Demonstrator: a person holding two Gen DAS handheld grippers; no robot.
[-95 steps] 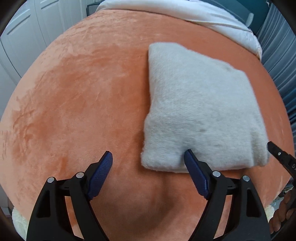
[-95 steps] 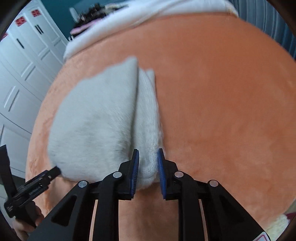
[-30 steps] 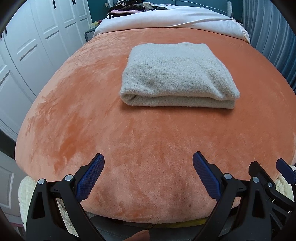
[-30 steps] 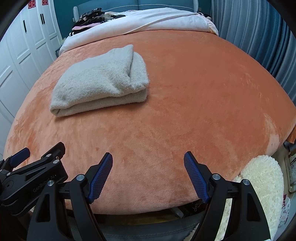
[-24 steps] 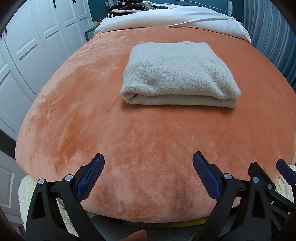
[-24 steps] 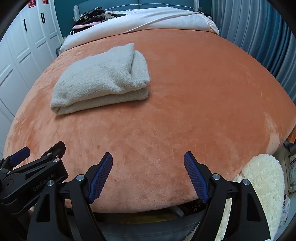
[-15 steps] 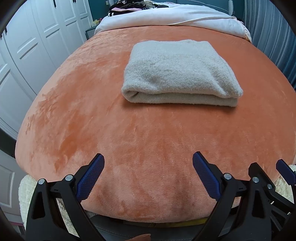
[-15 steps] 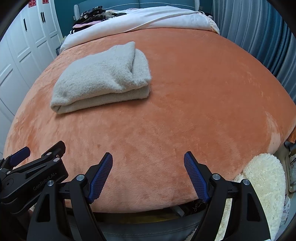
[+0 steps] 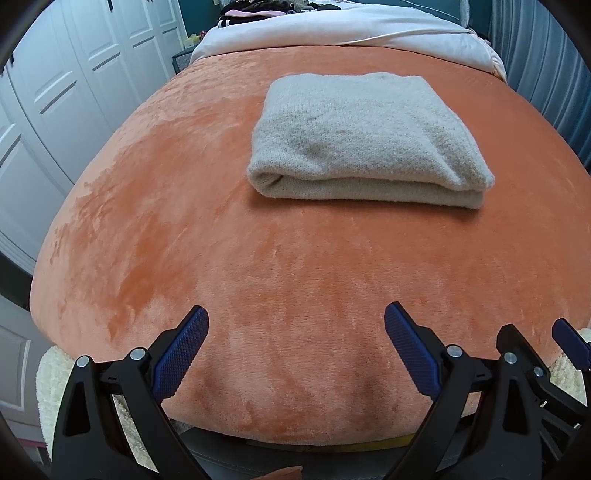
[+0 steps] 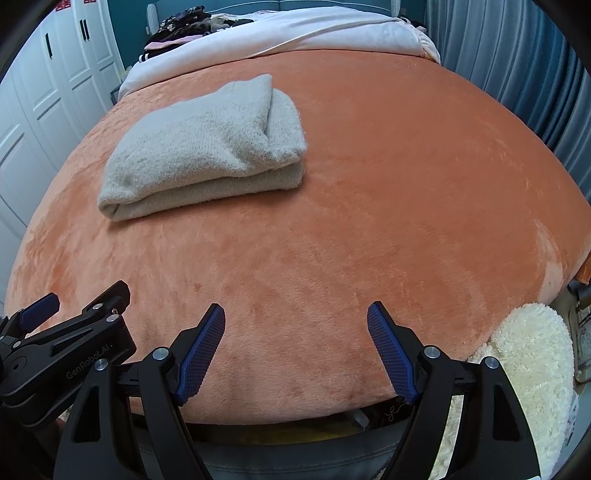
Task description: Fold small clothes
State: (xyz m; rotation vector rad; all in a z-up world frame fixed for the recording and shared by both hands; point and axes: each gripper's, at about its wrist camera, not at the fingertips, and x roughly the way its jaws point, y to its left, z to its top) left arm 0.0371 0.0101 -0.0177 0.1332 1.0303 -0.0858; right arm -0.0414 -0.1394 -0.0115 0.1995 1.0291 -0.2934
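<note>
I see the orange plush blanket [image 9: 207, 229] filling almost everything ahead of both my tools, spread over the bed and curving away at its edges. Beyond it, at the far end from my grippers, a white duvet [image 9: 332, 26] lies bunched across the head of the bed, with a dark heap of clothes [image 10: 177, 22] at its far left corner. White wardrobe doors [image 9: 74, 74] run along the left of my left tool, and blue-grey curtains [image 10: 524, 66] hang off to the right of my right tool.

The folded grey garment [image 9: 365, 136] lies on the blanket well ahead of my left gripper [image 9: 295, 343], slightly right of its line; from my right gripper [image 10: 295, 339] it sits ahead and to the left, its folded edge facing me. It is a neat stack of layers, touched by neither tool.

A cream fluffy rug [image 10: 524, 373] shows low on the right of my right tool, below the bed's edge.

My left gripper is released, blue pads spread wide with only bare blanket between them. My right gripper is likewise released and empty, jaws apart over the near edge of the bed. The two tools sit just beside each other, each visible at the rim of the other's view.
</note>
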